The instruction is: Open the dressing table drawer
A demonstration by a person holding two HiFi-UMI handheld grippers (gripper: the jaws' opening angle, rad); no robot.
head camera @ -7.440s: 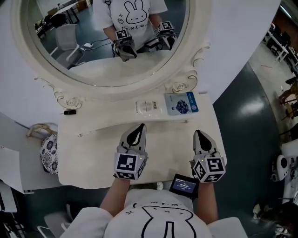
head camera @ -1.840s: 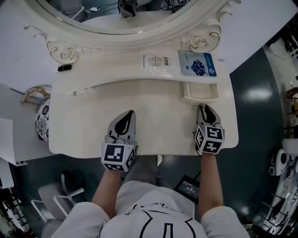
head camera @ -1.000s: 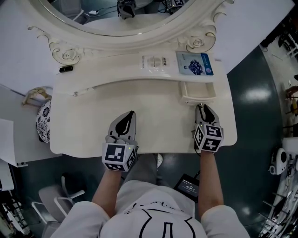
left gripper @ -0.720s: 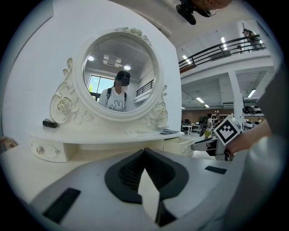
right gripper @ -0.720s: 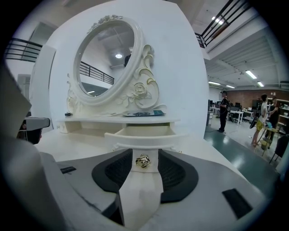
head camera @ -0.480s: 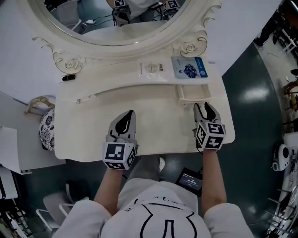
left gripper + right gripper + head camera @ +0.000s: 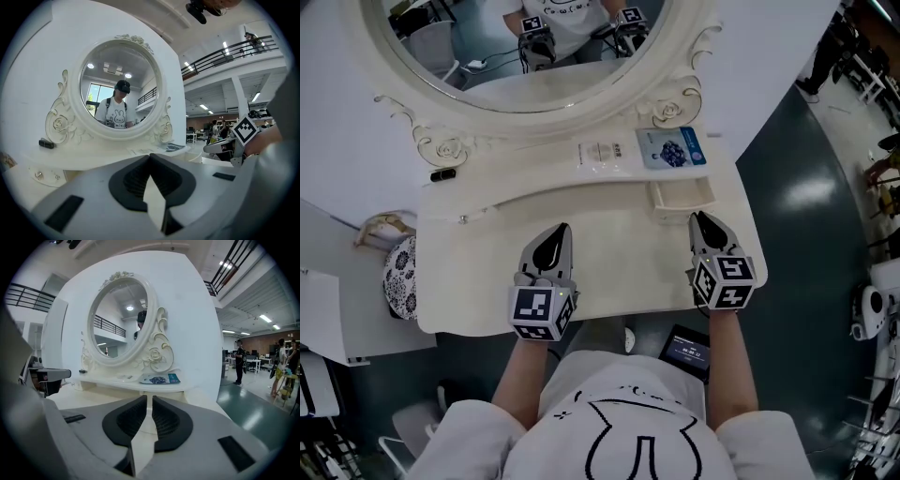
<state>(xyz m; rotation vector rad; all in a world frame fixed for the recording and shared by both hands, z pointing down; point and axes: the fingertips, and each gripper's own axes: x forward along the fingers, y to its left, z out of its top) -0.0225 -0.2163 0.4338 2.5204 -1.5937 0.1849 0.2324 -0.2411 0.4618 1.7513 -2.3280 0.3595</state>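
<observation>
Head view: the small cream drawer, set under the right end of the dressing table's raised shelf, stands pulled out over the cream tabletop, and its tray looks empty. A blue-and-white sachet and a white printed card lie on the shelf above, outside the drawer. The right gripper hangs just short of the drawer front without touching it, which suggests the pull is done and the knob let go. The left gripper idles over the middle of the tabletop, well apart from the drawer, probably because one hand is enough

Left gripper view: the left gripper has its jaws clenched tip to tip on nothing, and faces the oval mirror in its carved white frame

Right gripper view: the right gripper has just been closing its jaws. A thin slit remains between the pads, with nothing in it. The sachet lies ahead on the shelf, and the jaws largely hide the drawer
</observation>
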